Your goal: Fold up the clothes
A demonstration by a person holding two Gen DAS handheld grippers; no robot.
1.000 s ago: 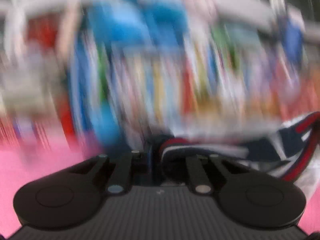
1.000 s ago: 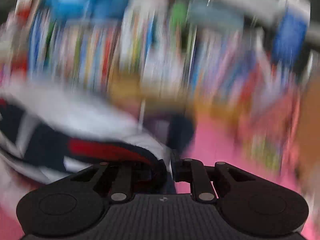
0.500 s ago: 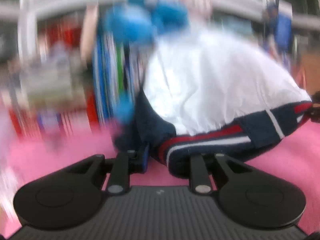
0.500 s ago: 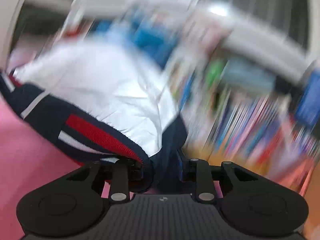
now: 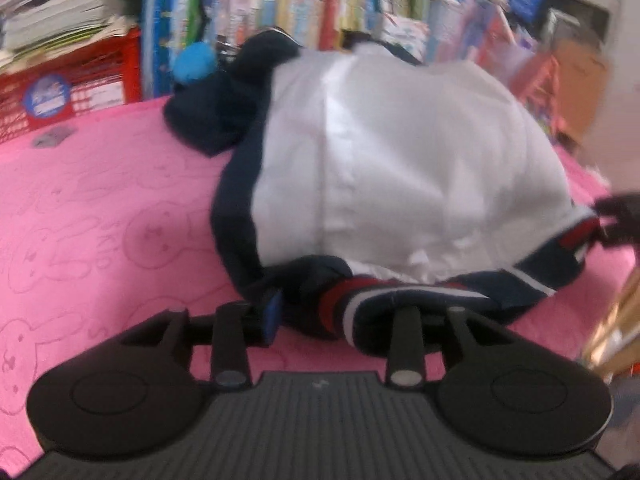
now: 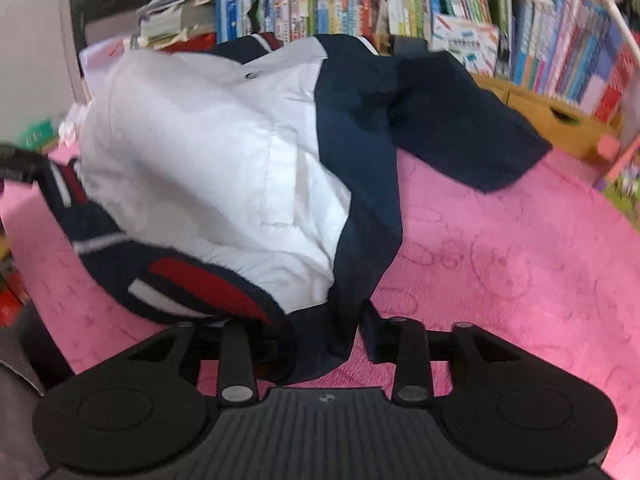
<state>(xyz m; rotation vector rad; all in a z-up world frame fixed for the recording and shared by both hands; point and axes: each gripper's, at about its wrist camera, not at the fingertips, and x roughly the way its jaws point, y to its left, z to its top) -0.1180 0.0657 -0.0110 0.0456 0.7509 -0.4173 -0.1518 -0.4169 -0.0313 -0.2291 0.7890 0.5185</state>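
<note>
A white and navy jacket [image 5: 400, 160] is billowing over a pink blanket [image 5: 100, 208]. The left gripper [image 5: 332, 316] and right gripper [image 6: 316, 336] are each pinching its striped hem. Bookshelves [image 6: 520, 20] and a red crate [image 5: 80, 84] are standing behind.

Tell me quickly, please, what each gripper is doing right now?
Left gripper: jaws shut on the striped hem of the jacket.
Right gripper: jaws shut on the same jacket's hem, at its other corner.
</note>
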